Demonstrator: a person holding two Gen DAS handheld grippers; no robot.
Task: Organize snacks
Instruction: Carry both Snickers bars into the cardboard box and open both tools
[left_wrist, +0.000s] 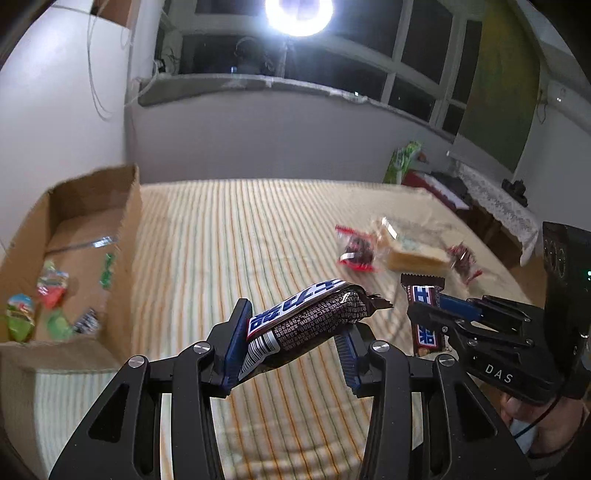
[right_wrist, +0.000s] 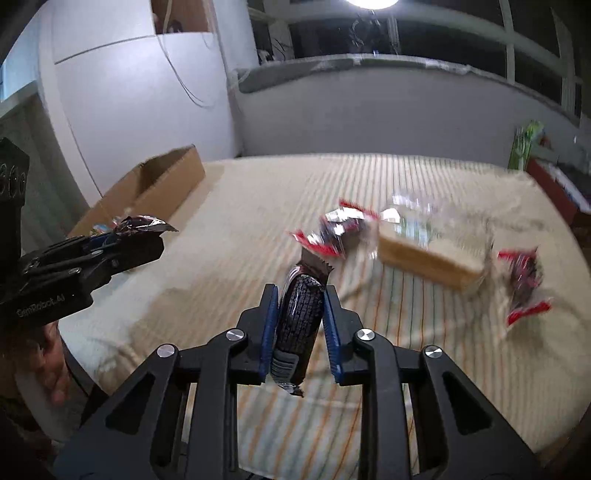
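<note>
My left gripper is shut on a brown chocolate bar and holds it above the striped cloth. My right gripper is shut on a second brown chocolate bar, held upright above the cloth; both also show in the left wrist view, gripper and bar. The left gripper appears at the left of the right wrist view. A cardboard box at the left holds several small wrapped snacks.
On the striped cloth lie two red-and-dark snack packets and a clear-wrapped pale cake slab between them. A side table with a lace cover stands at the far right.
</note>
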